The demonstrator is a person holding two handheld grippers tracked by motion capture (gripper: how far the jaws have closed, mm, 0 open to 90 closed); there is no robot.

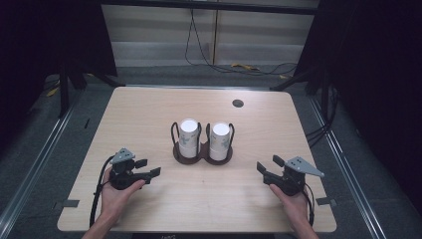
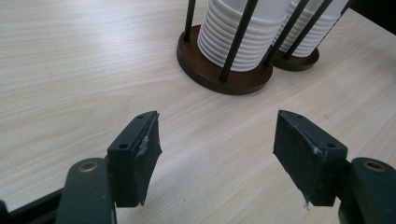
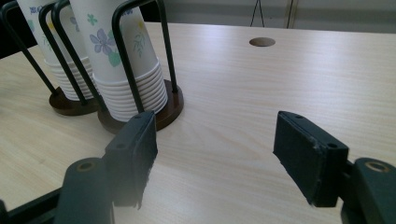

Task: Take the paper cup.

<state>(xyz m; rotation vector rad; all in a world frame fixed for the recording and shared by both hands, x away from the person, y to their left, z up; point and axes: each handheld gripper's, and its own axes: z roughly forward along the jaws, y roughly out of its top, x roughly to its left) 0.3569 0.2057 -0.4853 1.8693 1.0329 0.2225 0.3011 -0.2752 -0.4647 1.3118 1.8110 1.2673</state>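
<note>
Cups stacked upside down in a twin wire holder sit mid-desk, seemingly within either's reach, while the left gripper and right gripper rest well apart from it, both released and empty.

1 table, light wood, 1 round cable hole in it. 1 dark double cup holder with 2 round bases and black wire uprights. 2 stacks of paper cups: left stack, right stack; cups per stack too many to count. 2 handheld grippers: left gripper, right gripper, 2 jaws each. 2 hands.
</note>
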